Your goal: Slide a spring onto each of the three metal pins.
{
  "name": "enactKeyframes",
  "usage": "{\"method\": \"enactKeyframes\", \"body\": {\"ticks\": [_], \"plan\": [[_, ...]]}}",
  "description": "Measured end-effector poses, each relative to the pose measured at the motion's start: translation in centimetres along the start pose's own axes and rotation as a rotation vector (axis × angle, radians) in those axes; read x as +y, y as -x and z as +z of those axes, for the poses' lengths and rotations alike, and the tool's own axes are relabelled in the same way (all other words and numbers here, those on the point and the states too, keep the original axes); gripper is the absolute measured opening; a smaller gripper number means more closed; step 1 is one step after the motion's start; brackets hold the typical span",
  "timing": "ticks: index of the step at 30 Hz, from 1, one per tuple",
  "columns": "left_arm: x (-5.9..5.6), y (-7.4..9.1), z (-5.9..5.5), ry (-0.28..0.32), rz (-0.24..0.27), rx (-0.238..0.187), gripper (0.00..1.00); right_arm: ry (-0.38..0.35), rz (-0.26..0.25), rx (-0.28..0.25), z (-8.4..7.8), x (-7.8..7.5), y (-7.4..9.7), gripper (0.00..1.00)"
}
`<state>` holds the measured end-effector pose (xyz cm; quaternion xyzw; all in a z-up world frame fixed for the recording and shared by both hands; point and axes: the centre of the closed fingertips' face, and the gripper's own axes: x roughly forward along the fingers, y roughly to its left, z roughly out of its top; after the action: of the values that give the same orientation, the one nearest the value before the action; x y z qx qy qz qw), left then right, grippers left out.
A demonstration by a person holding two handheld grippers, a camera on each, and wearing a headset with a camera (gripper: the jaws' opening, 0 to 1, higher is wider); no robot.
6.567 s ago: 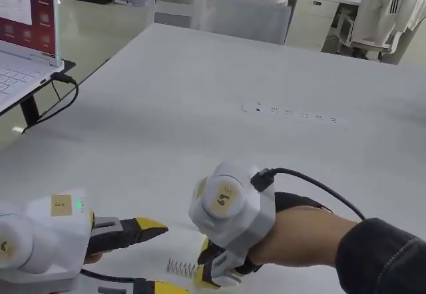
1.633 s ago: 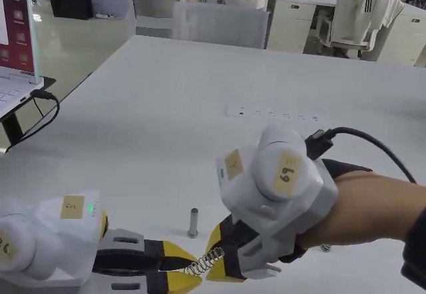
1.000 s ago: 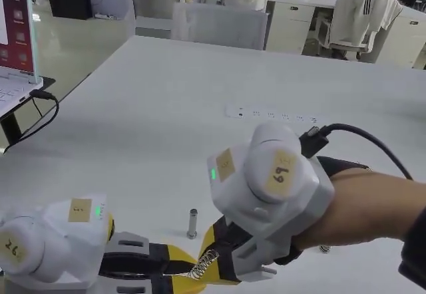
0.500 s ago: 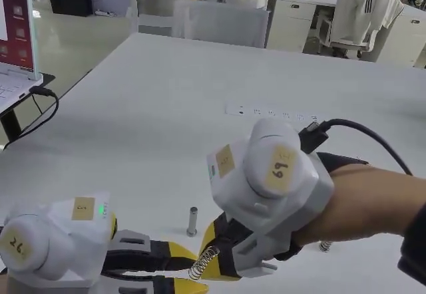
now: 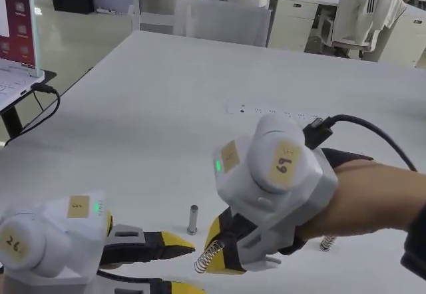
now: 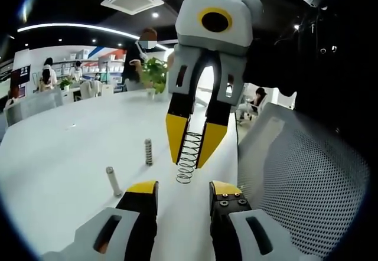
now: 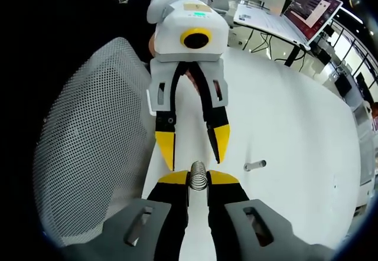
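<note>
Springs and pins stand before me on the white tabletop [image 5: 133, 128], with a laptop [image 5: 13, 48] at the far left edge. At the near left, my left tongs [image 5: 185, 266] are spread wide with nothing between them. Just right of their tips and a little farther off, a bare pin [image 5: 193, 219] stands upright on the tabletop. Next to the right comes the spring [image 5: 208, 257], which my right tongs [image 5: 223, 254] pinch by one end. It hangs tilted, its free end pointing down and left toward the left tongs' gap. In the right gripper view the left tongs' yellow tips sit just beyond the spring, apart from it. A power strip [image 5: 279, 114] lies farther back on the tabletop. Right of my right hand, a second spring [image 5: 326, 243] stands upright. I cannot tell whether a pin is inside it.
</note>
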<state>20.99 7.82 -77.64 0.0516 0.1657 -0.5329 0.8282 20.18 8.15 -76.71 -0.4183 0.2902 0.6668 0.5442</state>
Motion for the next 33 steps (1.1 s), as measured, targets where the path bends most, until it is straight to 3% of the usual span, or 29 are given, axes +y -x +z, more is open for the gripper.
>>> {"method": "enactKeyframes", "body": {"ticks": [17,33], "plan": [[1.3,0.4,-0.7,0.023,0.061,-0.003,0.49,-0.018,-0.019,0.011,-0.6,-1.0,0.4,0.09],[1.9,0.8,-1.0,0.031,0.101,-0.016,0.60,-0.025,-0.040,0.029,-1.1,-2.5,0.8,0.09]]}}
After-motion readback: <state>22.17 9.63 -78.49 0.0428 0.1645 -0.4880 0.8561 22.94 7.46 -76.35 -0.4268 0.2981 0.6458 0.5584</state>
